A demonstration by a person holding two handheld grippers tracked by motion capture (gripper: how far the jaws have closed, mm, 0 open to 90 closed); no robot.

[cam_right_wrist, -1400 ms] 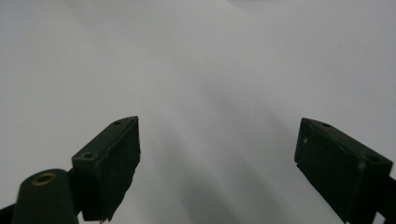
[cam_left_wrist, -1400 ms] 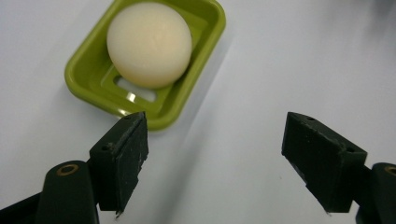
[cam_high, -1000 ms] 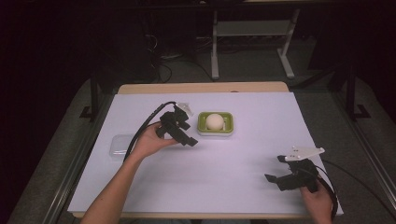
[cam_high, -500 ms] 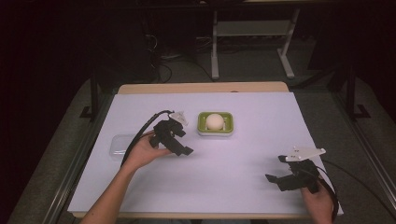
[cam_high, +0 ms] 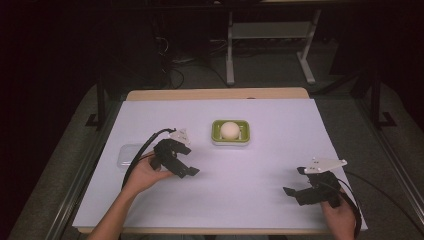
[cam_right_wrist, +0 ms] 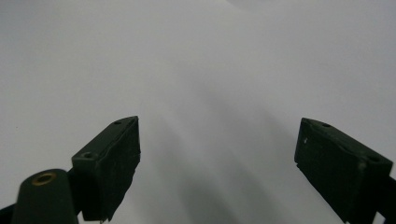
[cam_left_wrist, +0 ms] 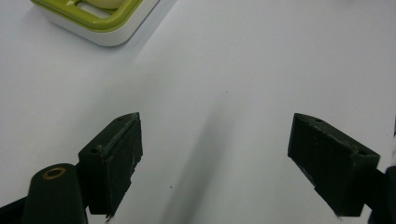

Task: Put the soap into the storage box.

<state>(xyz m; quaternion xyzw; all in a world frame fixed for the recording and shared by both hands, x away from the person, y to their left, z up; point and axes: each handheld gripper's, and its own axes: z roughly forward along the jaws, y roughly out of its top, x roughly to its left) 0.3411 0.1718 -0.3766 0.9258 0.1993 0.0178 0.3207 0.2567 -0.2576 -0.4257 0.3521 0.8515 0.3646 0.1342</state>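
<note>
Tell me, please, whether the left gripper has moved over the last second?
Yes. The left gripper has drawn back toward the person, away from the green soap dish.

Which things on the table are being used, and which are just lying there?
In use:
left gripper, open, nearest the dish
green dish
pale ball in the dish

Lying about:
clear lid at the left edge
right gripper, open, resting far off

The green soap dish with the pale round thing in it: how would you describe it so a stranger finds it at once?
Start from the white-covered table. Near its middle, toward the far edge, sits a rectangular lime-green dish on a white base, holding a cream ball. It is the one coloured thing; the clear plastic lid at the left has no colour.
</note>
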